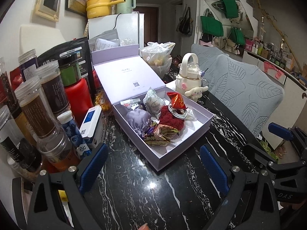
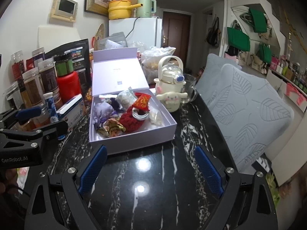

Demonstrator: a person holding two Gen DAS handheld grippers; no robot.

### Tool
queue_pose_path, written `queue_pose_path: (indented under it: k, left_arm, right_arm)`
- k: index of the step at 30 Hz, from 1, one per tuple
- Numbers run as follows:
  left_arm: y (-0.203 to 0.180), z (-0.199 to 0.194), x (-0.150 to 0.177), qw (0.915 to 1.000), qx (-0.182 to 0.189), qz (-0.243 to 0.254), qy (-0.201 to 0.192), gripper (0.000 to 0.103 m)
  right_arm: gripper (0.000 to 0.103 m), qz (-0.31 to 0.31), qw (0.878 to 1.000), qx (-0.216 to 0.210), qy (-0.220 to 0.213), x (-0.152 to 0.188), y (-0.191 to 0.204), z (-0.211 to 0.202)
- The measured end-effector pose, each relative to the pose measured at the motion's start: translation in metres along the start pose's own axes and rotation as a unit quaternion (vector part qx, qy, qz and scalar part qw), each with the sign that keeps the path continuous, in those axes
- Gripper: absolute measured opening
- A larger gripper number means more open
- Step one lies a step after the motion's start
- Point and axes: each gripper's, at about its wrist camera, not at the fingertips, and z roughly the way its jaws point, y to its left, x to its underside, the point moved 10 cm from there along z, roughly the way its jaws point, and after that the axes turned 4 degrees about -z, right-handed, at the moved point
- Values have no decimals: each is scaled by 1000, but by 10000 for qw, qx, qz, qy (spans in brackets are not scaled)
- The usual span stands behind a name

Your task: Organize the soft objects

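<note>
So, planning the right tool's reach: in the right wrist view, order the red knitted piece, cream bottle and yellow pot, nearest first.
From the right tool, open over the table:
1. Red knitted piece, in the lavender box, straight ahead.
2. Cream bottle, behind the box, slightly right.
3. Yellow pot, atop the fridge, far back.

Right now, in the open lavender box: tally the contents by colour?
Inside the lavender box, as far as the pile shows:
Purple/lavender: 2, pouch, small dark purple wrapper
Red: 2, knitted piece, foil packet
White/pale: 3, wrapped bundle, coiled cable, flat sachet
Green-gold: 1, patterned cloth
Total: 8
</note>
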Motion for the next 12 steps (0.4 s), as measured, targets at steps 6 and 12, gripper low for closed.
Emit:
queue_pose_path:
  k: [6,12]
  left_arm:
    - [2,2,0,10000,-40,24,-19,98]
    - [10,8,5,9996,-285,69,0,98]
  right_arm:
    - [94,-55,9999,-55,98,3,4,8]
    - [94,-92,9997,-122,202,10,13,18]
